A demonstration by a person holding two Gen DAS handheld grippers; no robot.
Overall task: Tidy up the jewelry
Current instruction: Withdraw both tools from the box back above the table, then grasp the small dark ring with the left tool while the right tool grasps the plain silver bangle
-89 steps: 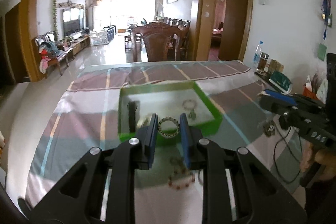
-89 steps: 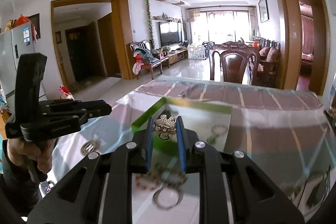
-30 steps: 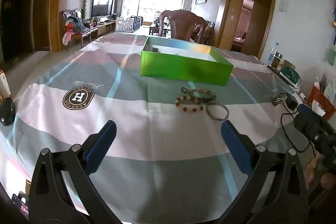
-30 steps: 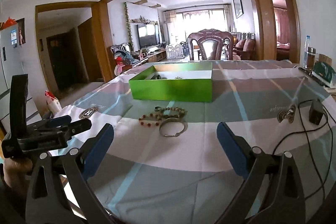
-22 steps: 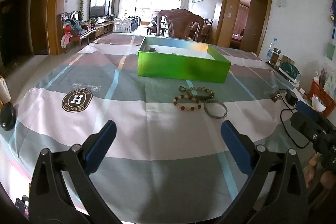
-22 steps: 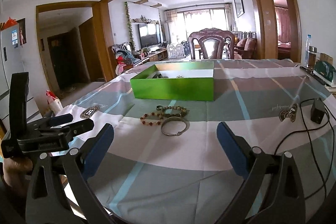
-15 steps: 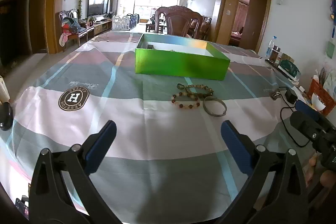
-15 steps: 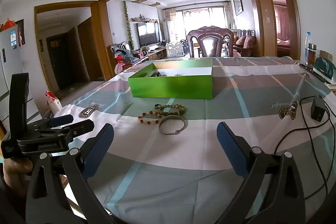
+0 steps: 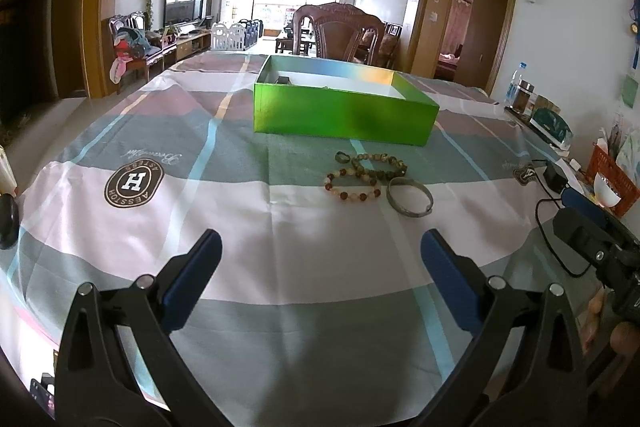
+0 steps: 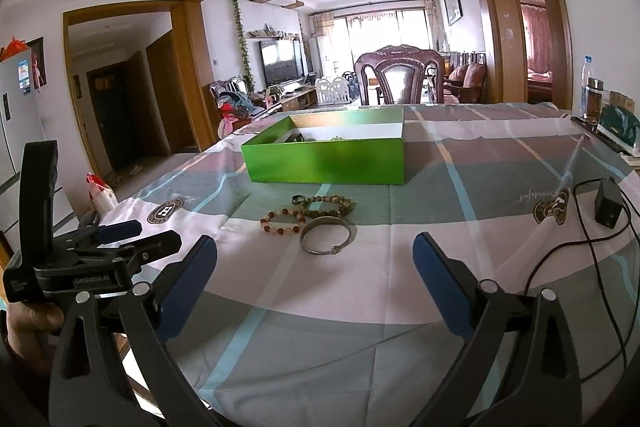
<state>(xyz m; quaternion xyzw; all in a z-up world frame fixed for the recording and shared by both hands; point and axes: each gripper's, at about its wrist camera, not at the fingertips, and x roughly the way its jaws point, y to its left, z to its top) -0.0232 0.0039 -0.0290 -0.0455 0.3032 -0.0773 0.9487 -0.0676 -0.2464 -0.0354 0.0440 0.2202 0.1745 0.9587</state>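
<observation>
A green box point(image 9: 344, 115) stands open on the checked tablecloth; it also shows in the right wrist view point(image 10: 326, 157). In front of it lie a red-and-white bead bracelet point(image 9: 352, 185), a green bead bracelet point(image 9: 378, 165), a small ring point(image 9: 341, 157) and a silver bangle point(image 9: 410, 195); the bangle also shows in the right wrist view point(image 10: 327, 235). My left gripper point(image 9: 320, 267) is open and empty, well short of the jewelry. My right gripper point(image 10: 314, 269) is open and empty, just short of the bangle.
A black adapter point(image 10: 608, 205) with a cable lies at the table's right side. Bottles and a tissue box point(image 9: 548, 121) stand along the right edge. A black object point(image 9: 8, 223) sits at the left edge. A wooden chair point(image 9: 340, 35) stands behind the table.
Three seconds ago both grippers were shut on jewelry over the box. Now both are open, empty and drawn back toward the table's near side. In the last second the views shifted only slightly.
</observation>
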